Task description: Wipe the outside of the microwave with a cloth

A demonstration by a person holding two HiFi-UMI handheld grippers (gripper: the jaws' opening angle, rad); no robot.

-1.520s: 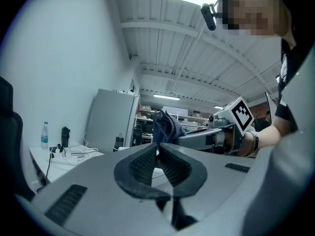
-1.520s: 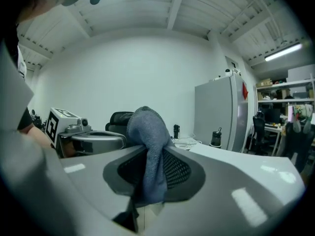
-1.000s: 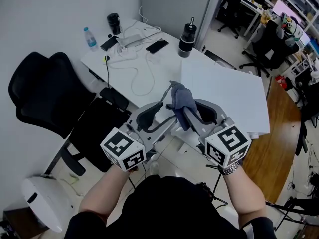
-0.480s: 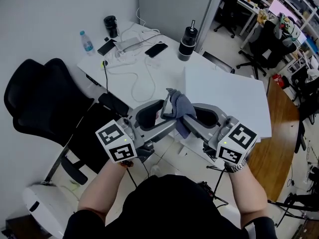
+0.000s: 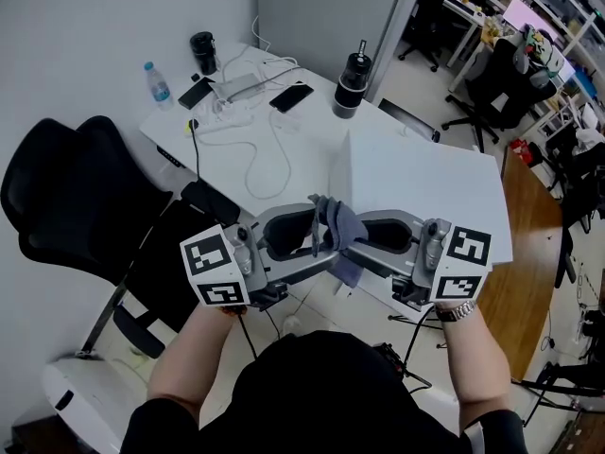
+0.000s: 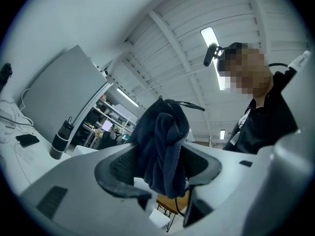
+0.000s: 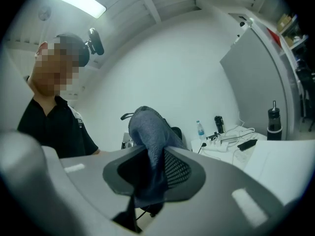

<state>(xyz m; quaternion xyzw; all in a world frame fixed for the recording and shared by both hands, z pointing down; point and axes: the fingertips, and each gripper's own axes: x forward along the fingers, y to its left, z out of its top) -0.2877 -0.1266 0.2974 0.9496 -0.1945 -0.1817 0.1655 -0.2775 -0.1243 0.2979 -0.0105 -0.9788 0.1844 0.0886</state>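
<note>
A dark blue-grey cloth point(image 5: 333, 223) hangs bunched between my two grippers, which point at each other in front of my chest. My left gripper point(image 5: 317, 241) has the cloth point(image 6: 160, 136) filling the gap between its pads, and its jaws are closing on the bunch. The right gripper point(image 5: 346, 245) is shut tight on a fold of the cloth point(image 7: 150, 127), which sticks up above its jaws and hangs below them. Beyond the grippers, the white box of the microwave point(image 5: 425, 183) stands on the white table point(image 5: 284, 149).
A black office chair point(image 5: 76, 197) stands at the left. On the table are a water bottle point(image 5: 154, 81), a black tumbler point(image 5: 352, 78), a phone point(image 5: 291, 97), a black cup point(image 5: 203, 50) and a power strip with cables point(image 5: 232, 112). More desks and chairs fill the far right.
Both grippers have swung from pointing forward and up to lying level, tips facing each other. The cloth has come lower and closer to me between them.
</note>
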